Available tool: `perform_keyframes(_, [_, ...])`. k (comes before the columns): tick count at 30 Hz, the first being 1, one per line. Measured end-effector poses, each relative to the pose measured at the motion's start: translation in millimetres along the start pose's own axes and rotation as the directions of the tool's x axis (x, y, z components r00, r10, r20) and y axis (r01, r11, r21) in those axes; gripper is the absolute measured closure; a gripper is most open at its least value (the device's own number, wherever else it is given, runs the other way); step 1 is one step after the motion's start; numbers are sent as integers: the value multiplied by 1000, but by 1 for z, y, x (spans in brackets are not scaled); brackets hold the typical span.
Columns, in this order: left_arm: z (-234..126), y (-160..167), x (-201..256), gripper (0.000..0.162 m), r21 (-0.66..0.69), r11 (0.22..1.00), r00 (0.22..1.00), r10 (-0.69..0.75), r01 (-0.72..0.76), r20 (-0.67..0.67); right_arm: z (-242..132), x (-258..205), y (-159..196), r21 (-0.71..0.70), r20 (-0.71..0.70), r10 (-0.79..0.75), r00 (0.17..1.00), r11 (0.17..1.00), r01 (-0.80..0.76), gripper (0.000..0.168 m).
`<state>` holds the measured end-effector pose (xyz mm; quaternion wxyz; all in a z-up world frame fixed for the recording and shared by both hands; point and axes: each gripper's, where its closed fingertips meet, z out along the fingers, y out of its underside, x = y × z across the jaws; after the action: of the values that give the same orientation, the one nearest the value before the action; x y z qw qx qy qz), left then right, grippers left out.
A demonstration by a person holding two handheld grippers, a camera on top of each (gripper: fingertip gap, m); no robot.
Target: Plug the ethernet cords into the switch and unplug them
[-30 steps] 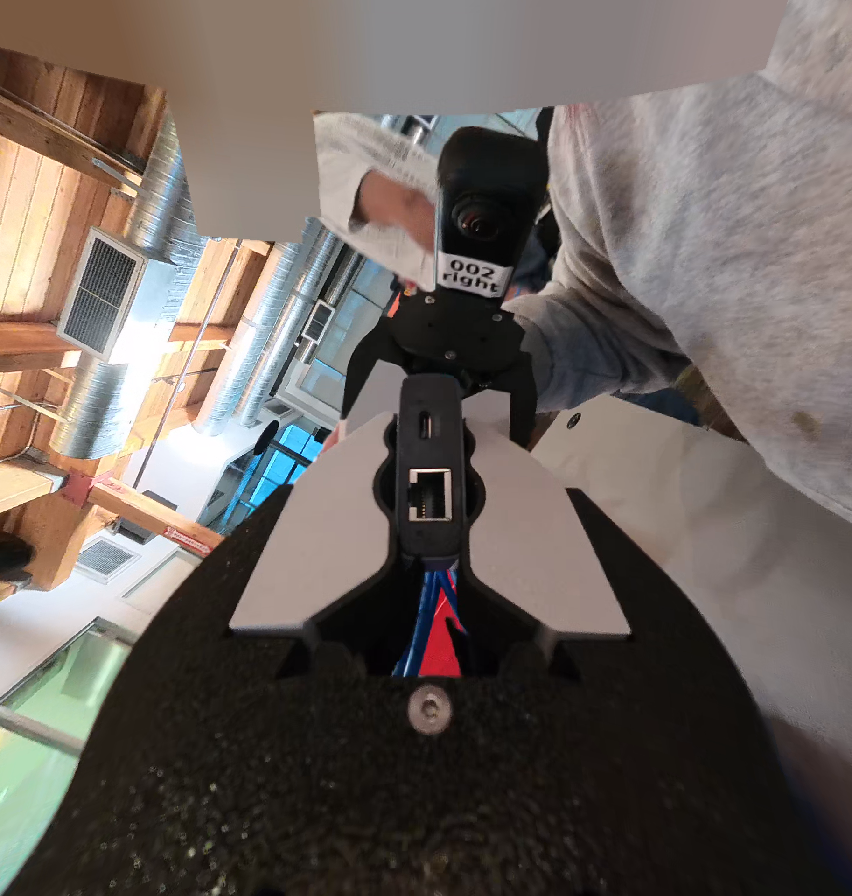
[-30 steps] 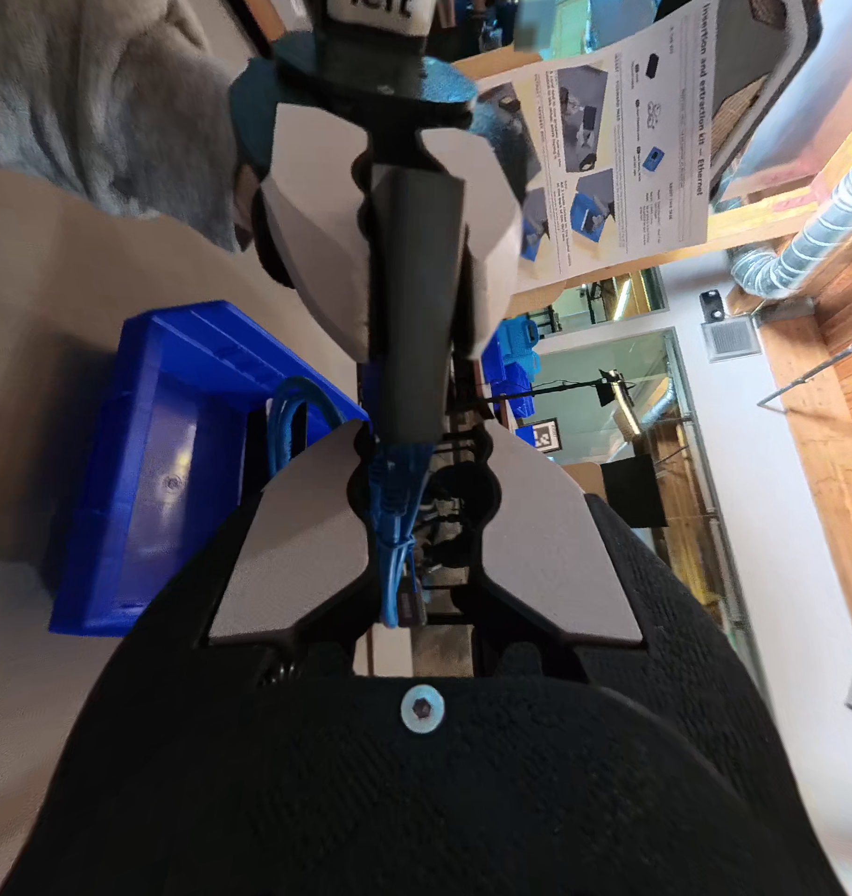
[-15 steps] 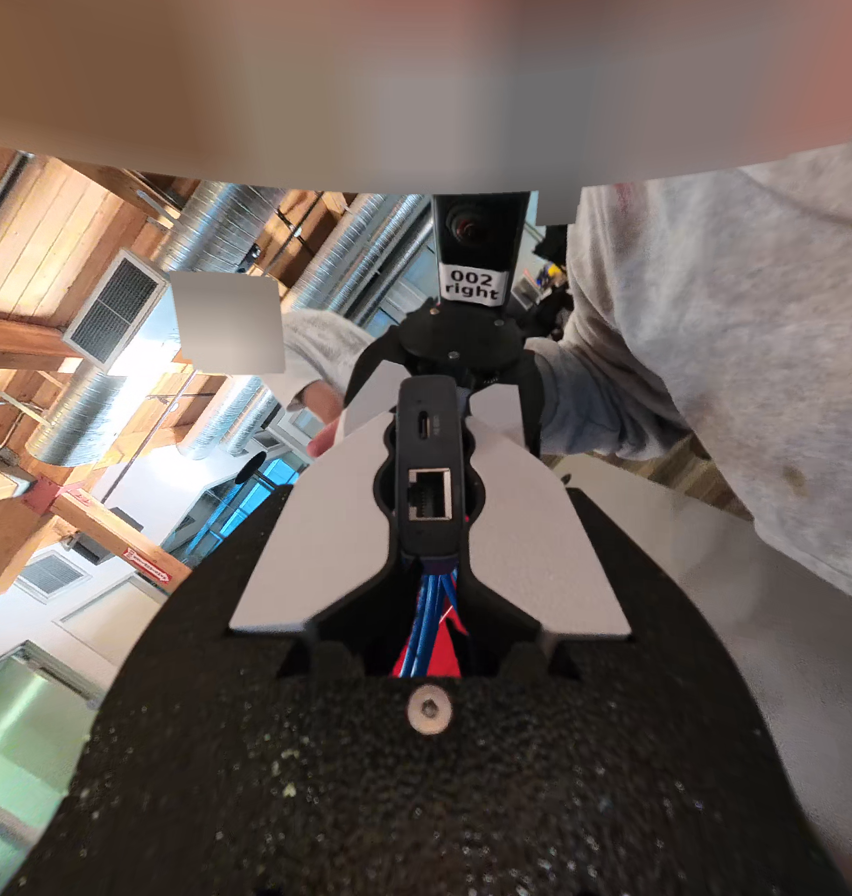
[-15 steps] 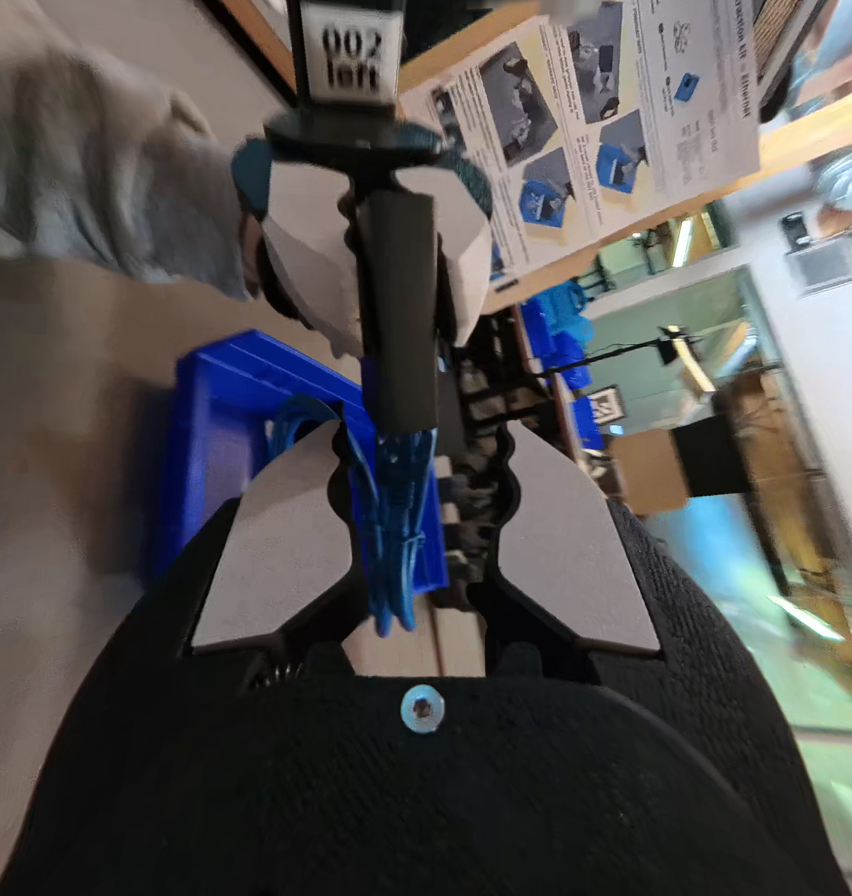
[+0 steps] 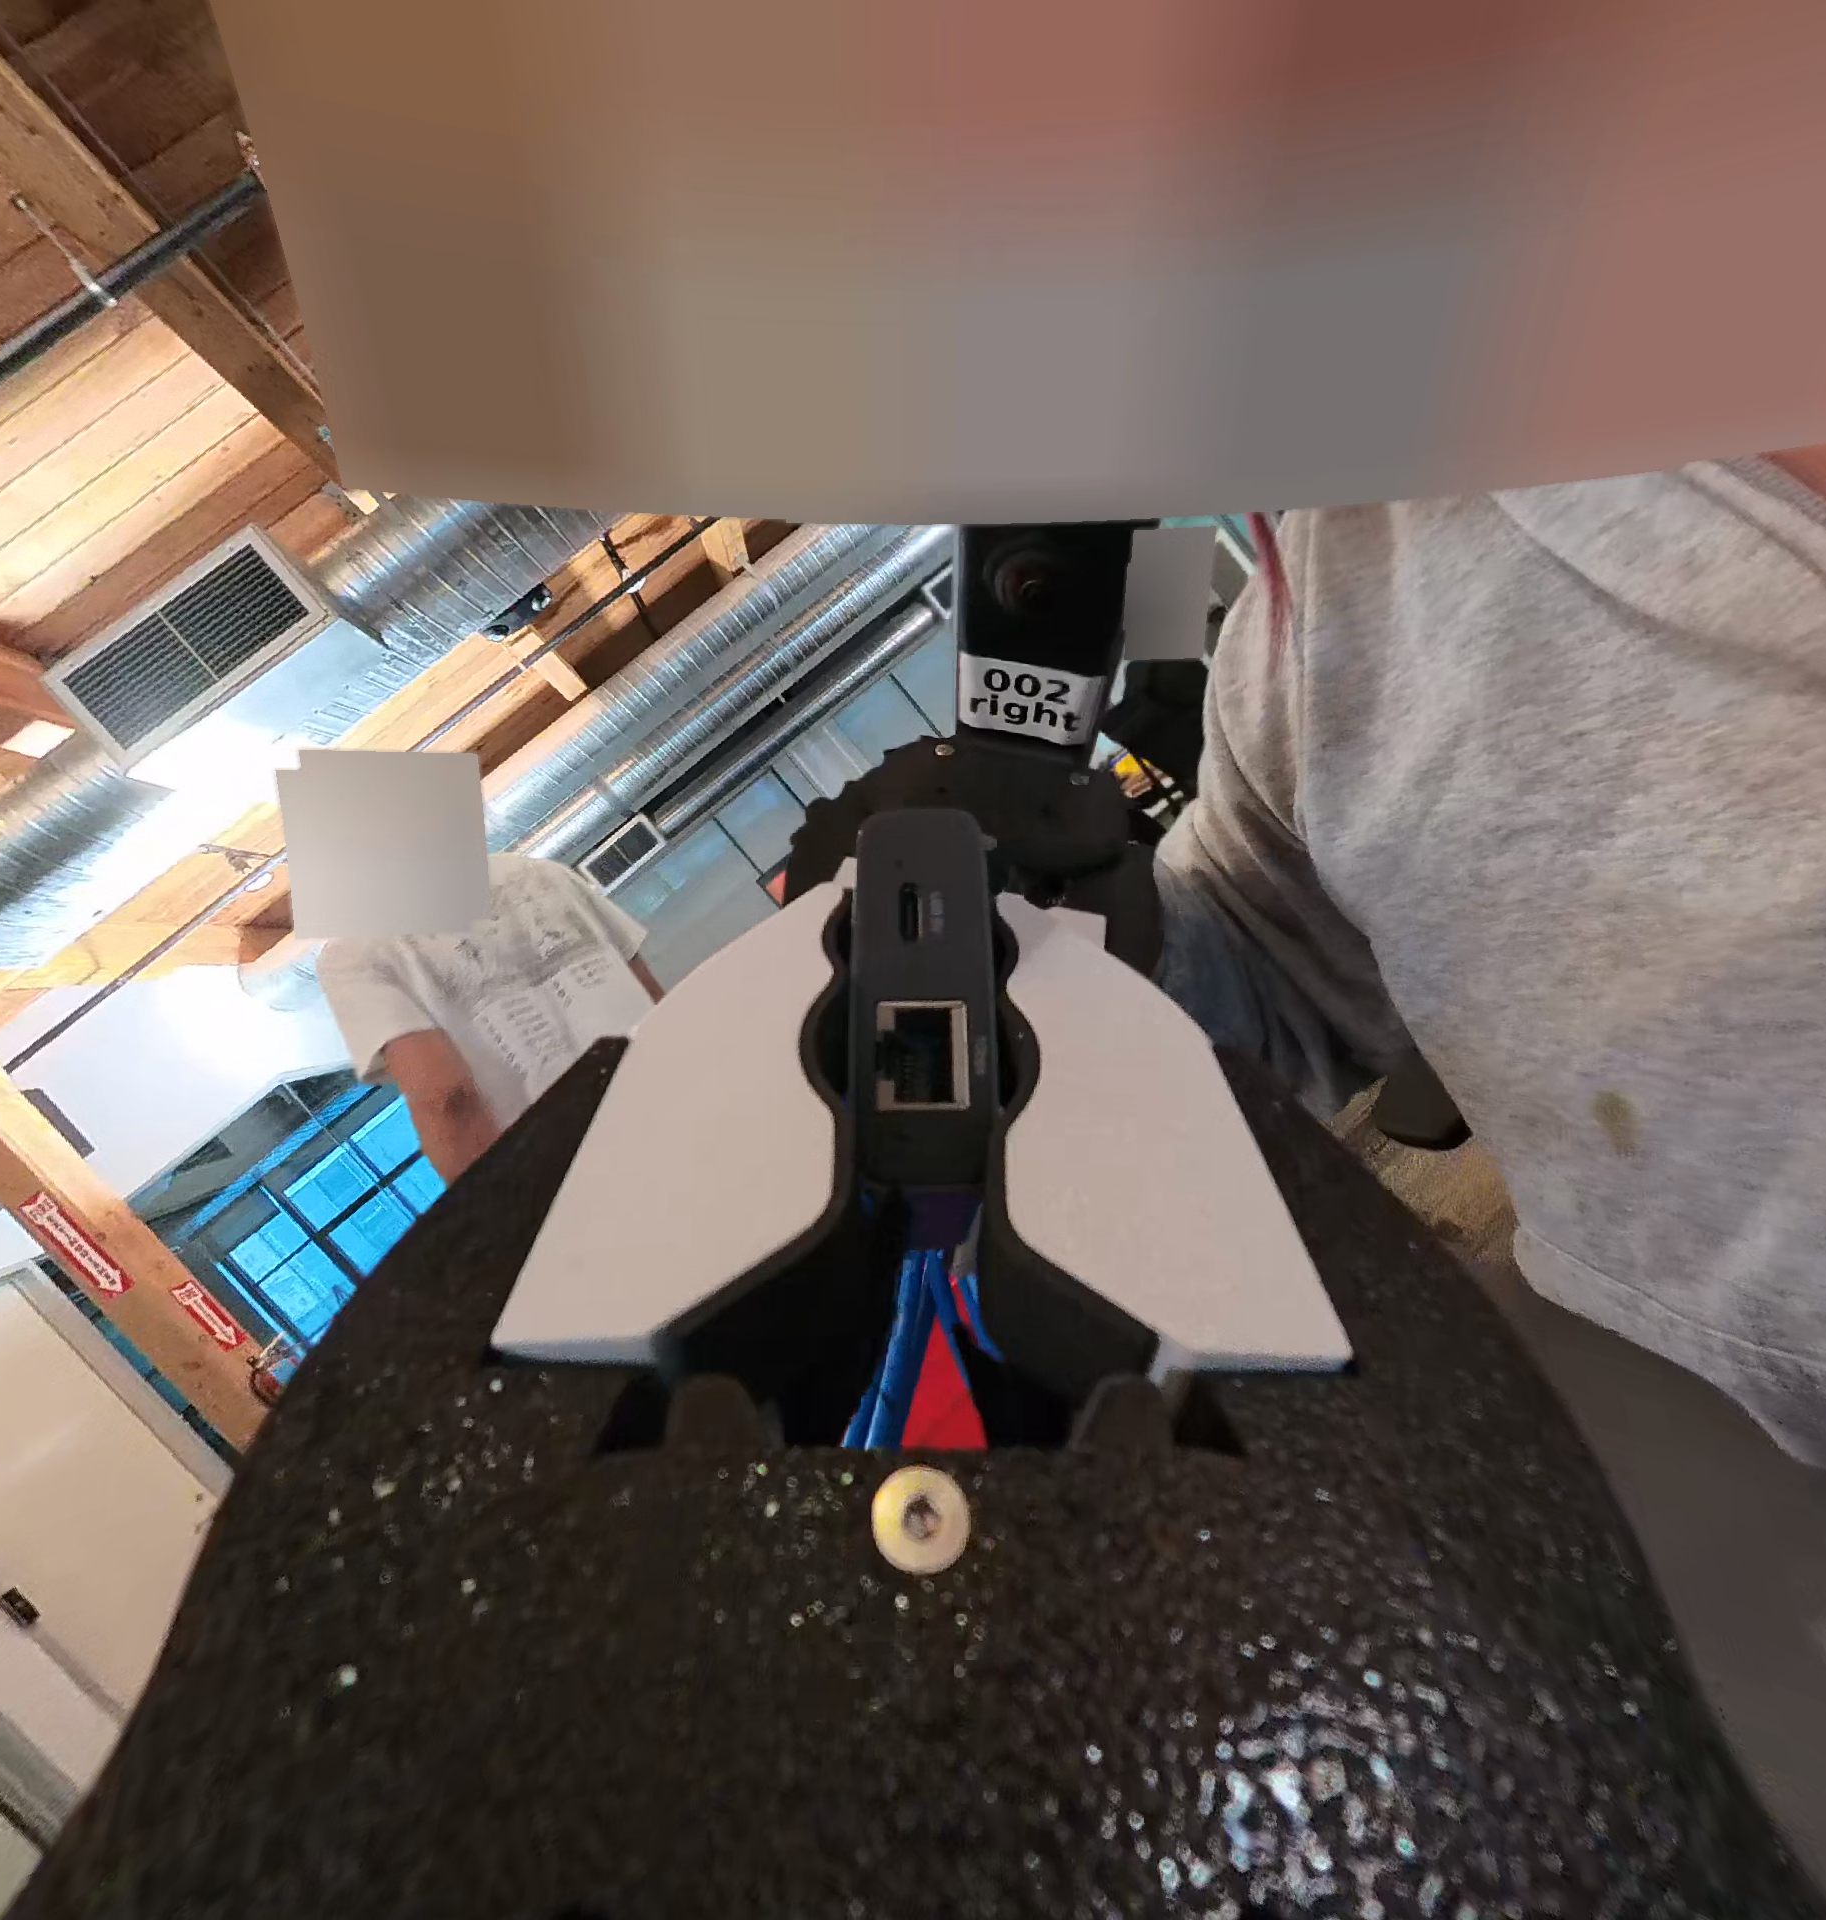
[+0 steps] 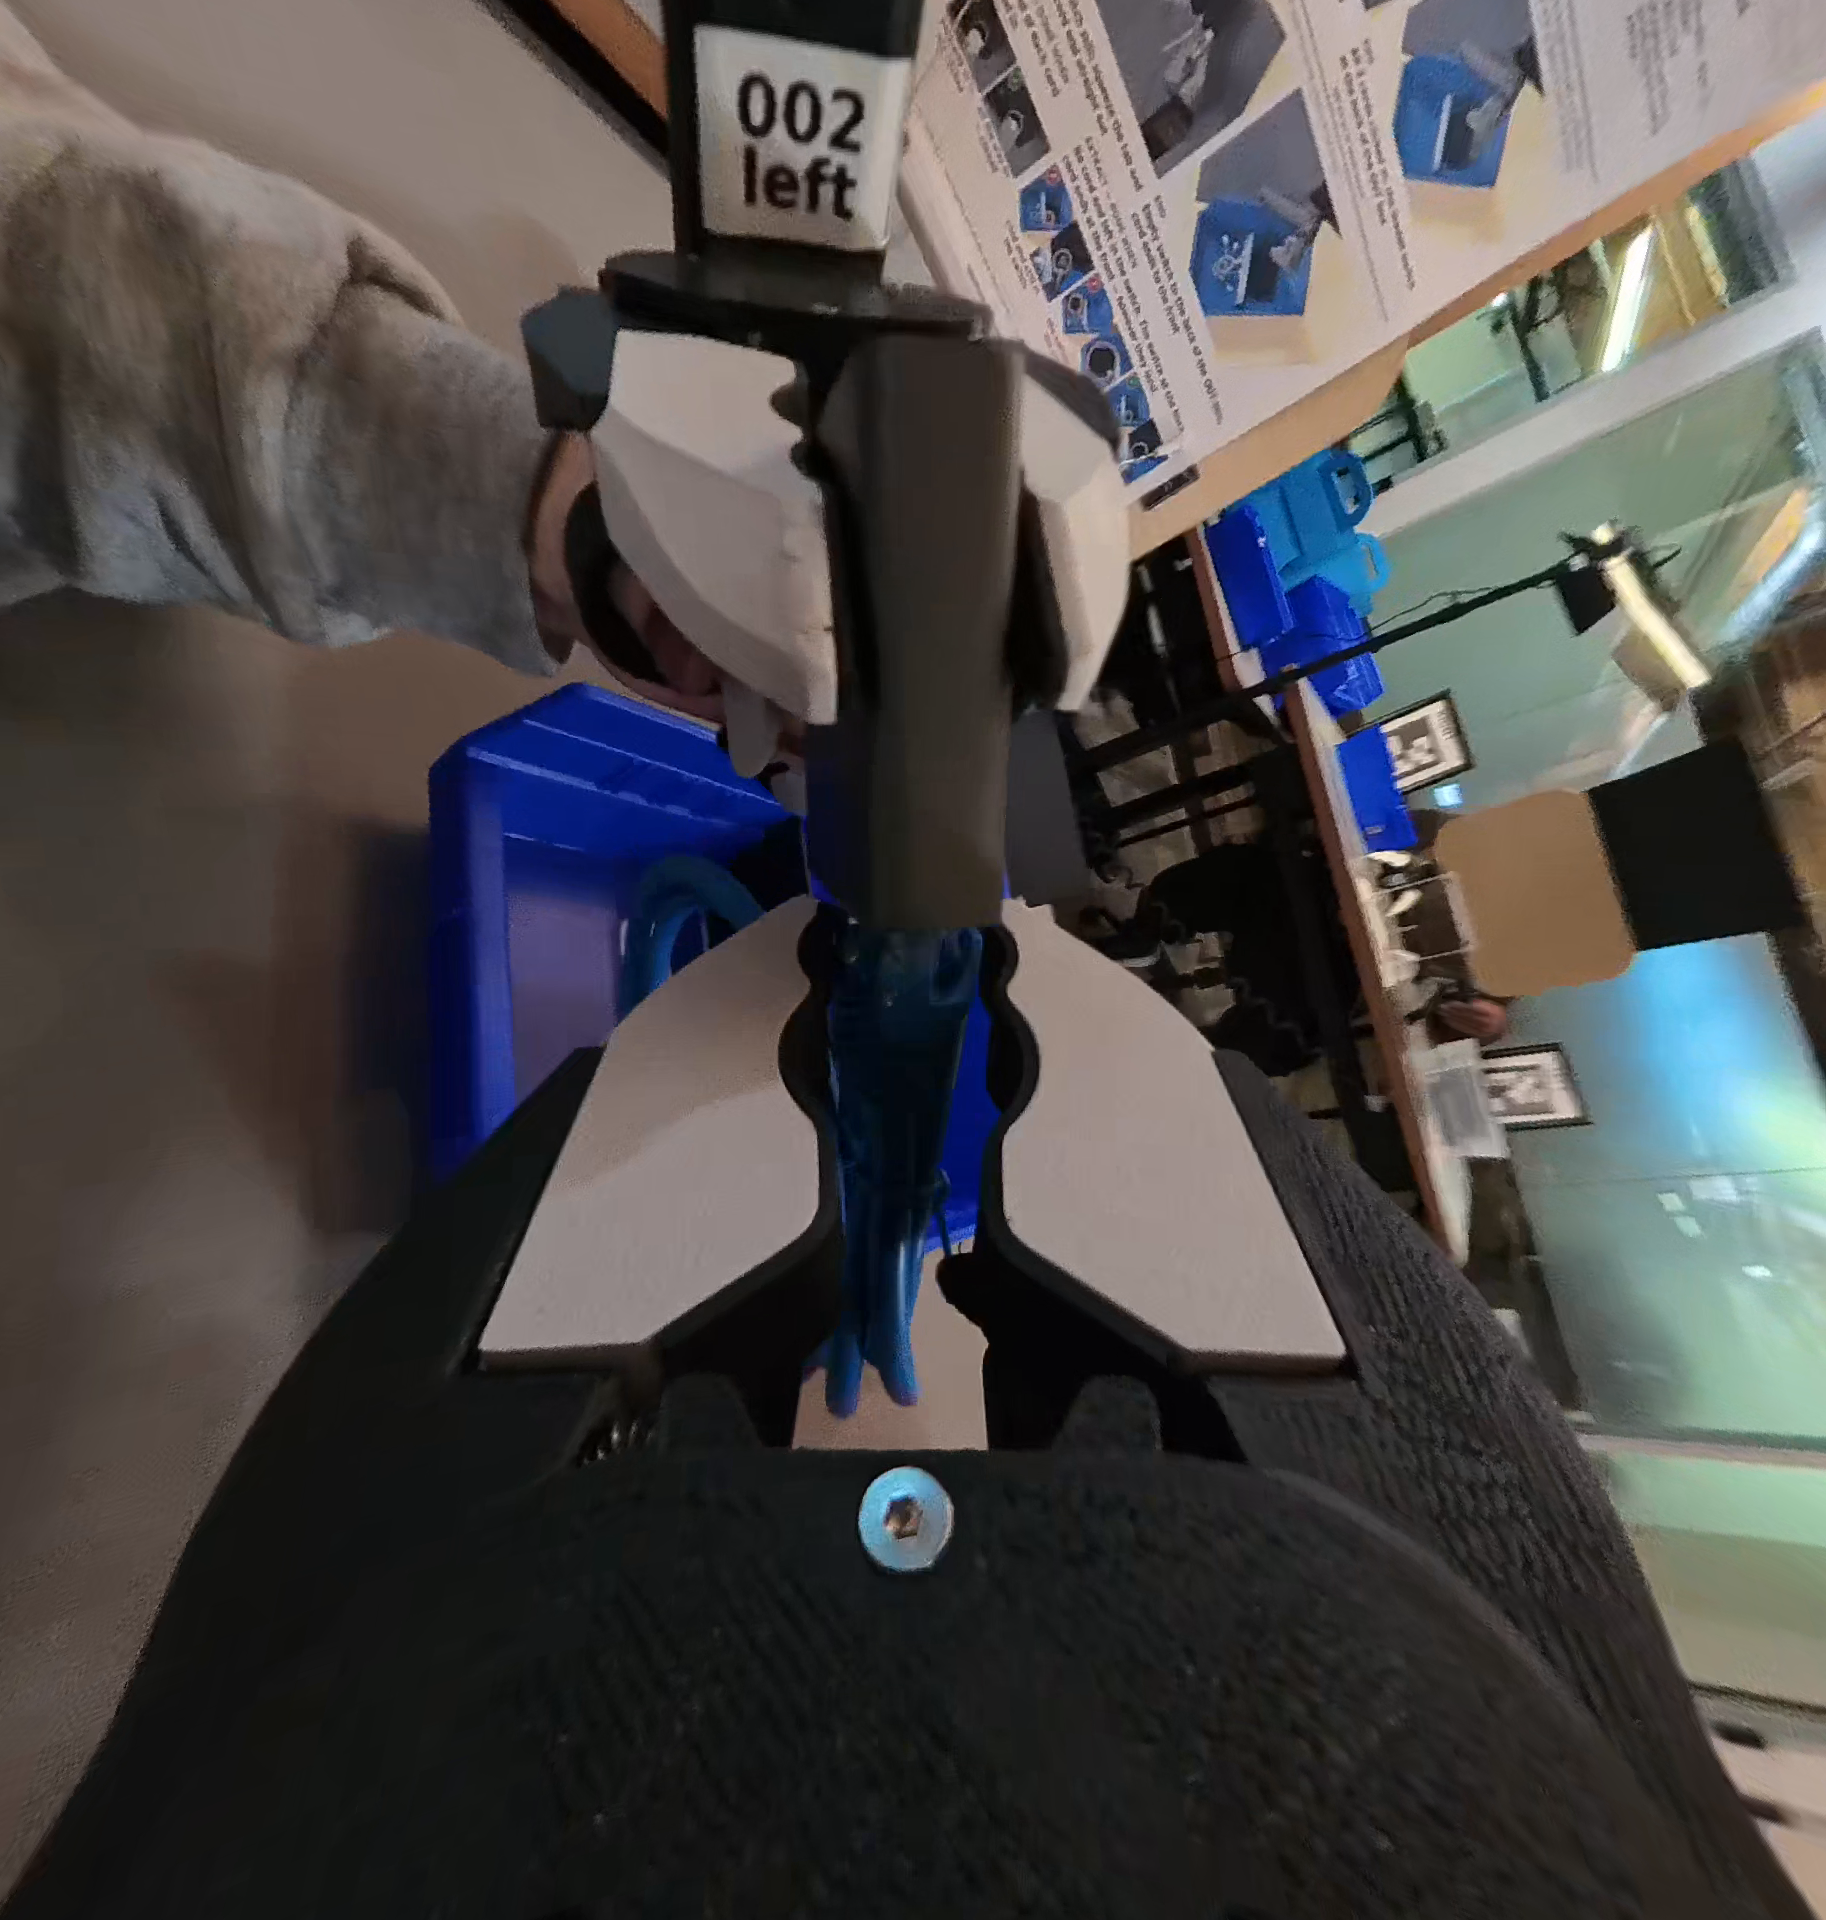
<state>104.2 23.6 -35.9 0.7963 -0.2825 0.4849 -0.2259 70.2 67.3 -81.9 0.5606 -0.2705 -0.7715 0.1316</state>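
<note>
Since a second earlier, the left gripper (image 5: 921, 1039) stayed clamped on the black adapter (image 5: 922, 997) mid-frame while the right gripper (image 6: 904, 1091), pinching the blue cable bundle (image 6: 888, 1164), drew closer.

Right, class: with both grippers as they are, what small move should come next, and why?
Probably ease the right gripper a little straight towards the black box. Its fingers are shut on the blue cable, whose end meets the box's near end, while the left gripper clamps the box in line with it. Whether the cable end is fully seated cannot be seen.
</note>
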Motion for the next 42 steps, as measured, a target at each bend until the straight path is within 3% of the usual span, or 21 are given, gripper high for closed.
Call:
perform_keyframes(9, [10, 1, 12, 140, -50, 997, 997, 60, -62, -39, -3, -6, 1, -45, -44, -239, 970, 970, 237, 146])
perform_keyframes(15, [15, 2, 29, 141, -79, 995, 989, 54, -65, -140, -12, -16, -1, -21, -71, -582, 810, 813, 582, 148])
perform_keyframes(21, [22, 17, 36, 141, -217, 962, 979, 136, -167, -151, -22, -14, 7, -38, -80, -691, 718, 722, 691, 149])
perform_keyframes(24, [27, 30, 28, 141, -352, 876, 944, 317, -330, -97, -24, -6, 16, -65, -76, -644, 761, 765, 641, 150])
perform_keyframes(27, [28, 40, 15, 133, -479, 820, 936, 351, -313, -10, -26, 7, 23, -134, -105, -609, 787, 792, 595, 151])
perform_keyframes(30, [25, 50, 4, 108, -594, 743, 911, 410, -307, 42, -23, 2, 33, -150, -49, -538, 841, 837, 526, 152])
perform_keyframes(33, [14, 58, -6, 76, -754, 583, 873, 487, -302, 26, -19, 0, 46, -218, -5, -543, 840, 820, 529, 152])
perform_keyframes(35, [1, 68, -11, 61, -839, 502, 890, 453, -209, 48, -15, 4, 61, -311, 27, -530, 848, 802, 511, 152])
perform_keyframes(38, [-17, 88, -13, 59, -914, 373, 892, 452, -162, 27, -4, 9, 80, -392, 51, -474, 879, 800, 454, 151])
perform_keyframes(42, [-36, 117, -14, 68, -943, 156, 837, 519, -293, -175, 8, 6, 71, -341, 36, -422, 906, 847, 408, 151])
